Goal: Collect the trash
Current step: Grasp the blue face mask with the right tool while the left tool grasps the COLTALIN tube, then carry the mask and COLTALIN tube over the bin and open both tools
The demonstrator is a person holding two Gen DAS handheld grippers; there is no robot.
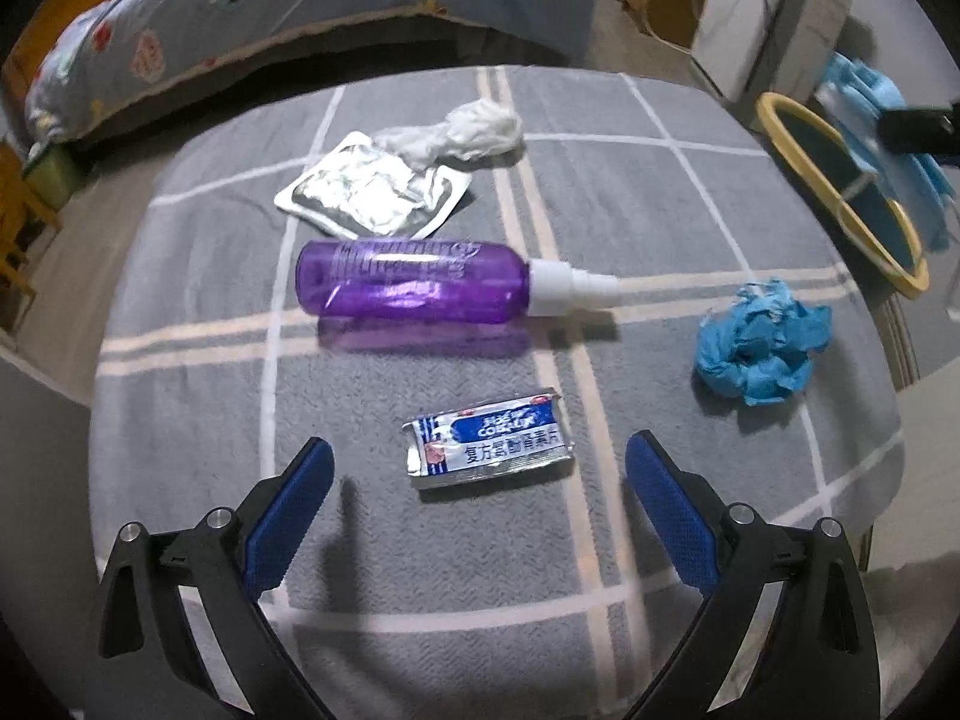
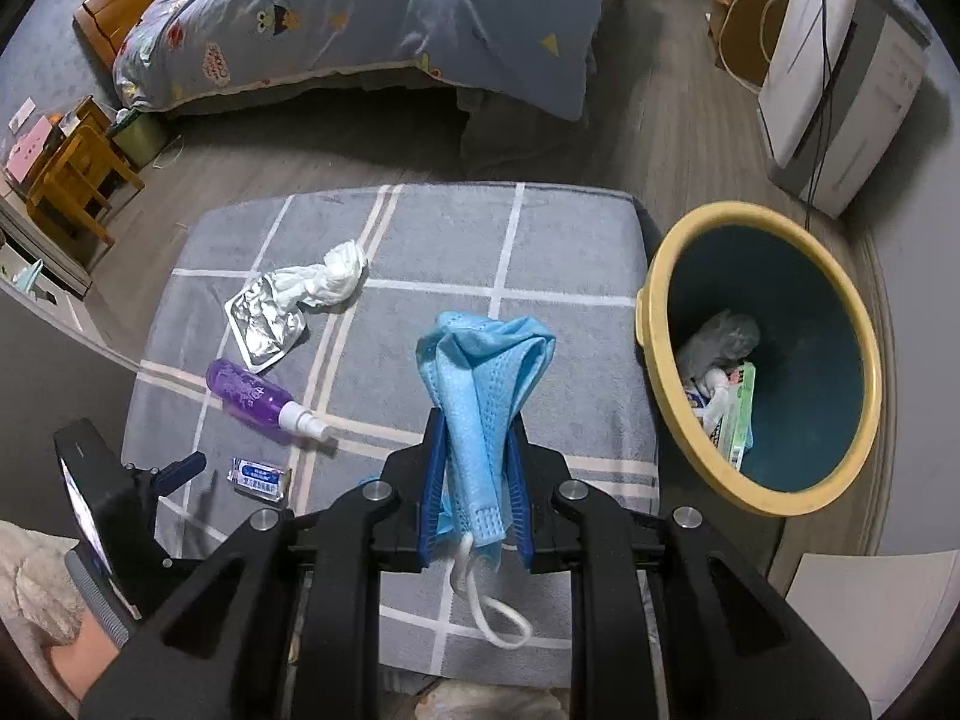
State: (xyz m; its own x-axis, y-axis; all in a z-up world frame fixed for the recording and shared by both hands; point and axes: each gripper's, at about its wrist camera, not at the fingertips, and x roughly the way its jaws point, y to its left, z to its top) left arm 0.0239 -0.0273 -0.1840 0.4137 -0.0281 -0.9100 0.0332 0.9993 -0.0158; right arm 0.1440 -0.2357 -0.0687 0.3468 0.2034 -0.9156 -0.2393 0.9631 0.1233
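While the right gripper [image 2: 474,480] clamps a blue mask [image 2: 480,384], the bin [image 2: 672,252] holds wrappers (left gripper [image 1: 477,480] spread).

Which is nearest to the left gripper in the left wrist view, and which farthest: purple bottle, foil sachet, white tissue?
1. Foil sachet, just ahead between the open fingers of the left gripper.
2. Purple bottle, lying mid-cloth.
3. White tissue, far edge.

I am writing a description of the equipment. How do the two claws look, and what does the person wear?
Both the left claw and the right claw have black curved frames with silver round bolts and blue textured pads on the fingers. Near the lower left of the right wrist view, a pale fluffy sleeve shows.
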